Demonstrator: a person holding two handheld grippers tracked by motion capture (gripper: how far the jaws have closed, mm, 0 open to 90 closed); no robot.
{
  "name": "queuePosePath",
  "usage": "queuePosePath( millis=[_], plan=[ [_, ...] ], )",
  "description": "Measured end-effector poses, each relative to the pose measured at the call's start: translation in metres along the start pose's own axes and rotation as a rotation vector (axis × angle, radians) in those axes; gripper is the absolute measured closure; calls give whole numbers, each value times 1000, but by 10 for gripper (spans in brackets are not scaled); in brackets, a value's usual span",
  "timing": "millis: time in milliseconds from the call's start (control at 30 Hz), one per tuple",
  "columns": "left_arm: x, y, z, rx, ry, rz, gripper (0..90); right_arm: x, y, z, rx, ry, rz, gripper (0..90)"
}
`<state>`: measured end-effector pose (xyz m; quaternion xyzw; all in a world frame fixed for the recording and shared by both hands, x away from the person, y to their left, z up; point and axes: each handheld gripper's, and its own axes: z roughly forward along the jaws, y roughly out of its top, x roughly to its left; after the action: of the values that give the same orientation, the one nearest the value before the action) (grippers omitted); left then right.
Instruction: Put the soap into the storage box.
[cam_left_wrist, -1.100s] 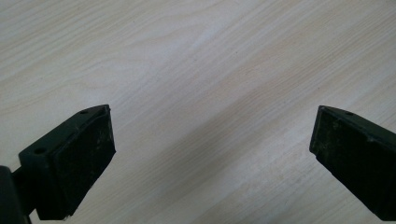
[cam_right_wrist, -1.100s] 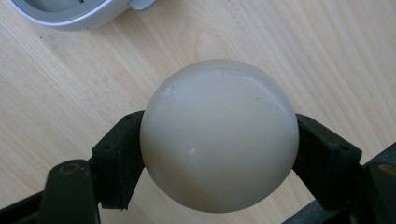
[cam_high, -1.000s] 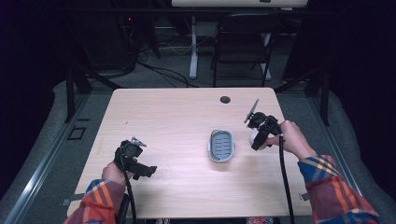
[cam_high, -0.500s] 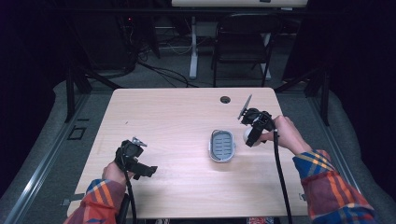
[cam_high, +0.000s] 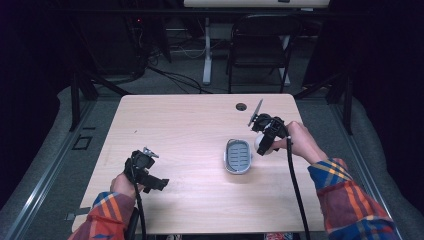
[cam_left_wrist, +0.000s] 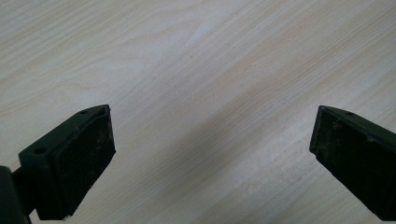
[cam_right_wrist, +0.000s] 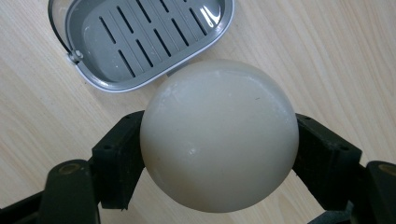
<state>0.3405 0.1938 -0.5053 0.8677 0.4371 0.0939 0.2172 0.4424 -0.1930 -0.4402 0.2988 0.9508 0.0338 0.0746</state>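
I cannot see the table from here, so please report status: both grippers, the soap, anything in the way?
Left gripper open, idle. Right gripper shut on soap, beside dish. Dish empty, nothing in the way.

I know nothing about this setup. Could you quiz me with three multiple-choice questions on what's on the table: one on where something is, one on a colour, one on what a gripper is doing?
1. Where is the soap dish?
A. Beside the right gripper
B. Under the left gripper
C. On the chair

2. What colour is the ball?
A. Red
B. Cream
C. Blue

3. The left gripper is:
A. Shut on the ball
B. Shut on the dish
C. Open, holding nothing

Answers: 1 A, the high view shows the dish just left of that gripper. 2 B, the right gripper view shows it pale cream. 3 C, its jaws stand apart over bare table.
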Motion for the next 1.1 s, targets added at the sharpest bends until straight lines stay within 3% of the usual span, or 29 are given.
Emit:
queuePosePath(
  millis=[567, 1100],
  plan=[
    [0, 0, 1, 7, -2, 3, 0, 9, 24, 0, -7, 9, -30, 240],
    [-1, 1, 2, 12, -1, 9, 0, 19, 44, 13, 1, 29, -62, 240]
  ],
)
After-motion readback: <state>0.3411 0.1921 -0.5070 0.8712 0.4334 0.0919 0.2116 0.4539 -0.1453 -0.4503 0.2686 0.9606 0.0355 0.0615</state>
